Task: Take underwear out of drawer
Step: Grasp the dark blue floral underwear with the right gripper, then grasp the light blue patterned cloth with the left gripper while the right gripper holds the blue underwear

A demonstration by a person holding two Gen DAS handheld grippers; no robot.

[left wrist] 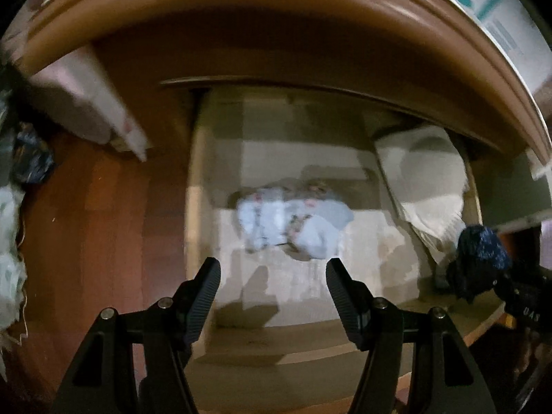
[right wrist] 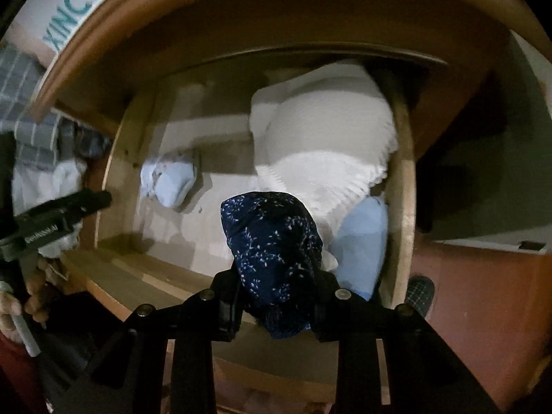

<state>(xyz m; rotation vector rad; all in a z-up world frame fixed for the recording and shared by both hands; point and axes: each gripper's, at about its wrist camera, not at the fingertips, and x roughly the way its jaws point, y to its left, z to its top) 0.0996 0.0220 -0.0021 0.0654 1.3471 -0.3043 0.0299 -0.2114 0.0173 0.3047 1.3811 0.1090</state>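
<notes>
The wooden drawer (left wrist: pixel 196 207) stands open below a brown cabinet top. A pale blue patterned underwear bundle (left wrist: pixel 293 224) lies on the drawer floor, just beyond my left gripper (left wrist: pixel 272 276), which is open and empty above the drawer's front. My right gripper (right wrist: pixel 276 296) is shut on a dark navy speckled underwear (right wrist: pixel 276 252), held above the drawer's front right; it also shows in the left wrist view (left wrist: pixel 479 258). The pale blue bundle (right wrist: pixel 169 179) shows at the drawer's left in the right wrist view. The left gripper (right wrist: pixel 62 220) shows at the left edge there.
A large folded white garment (right wrist: pixel 324 138) fills the drawer's right side, with a light blue piece (right wrist: pixel 362 245) in front of it. Clothes (left wrist: pixel 10 241) lie on the reddish floor at left. A white box with teal letters (right wrist: pixel 82 3) sits on the cabinet top.
</notes>
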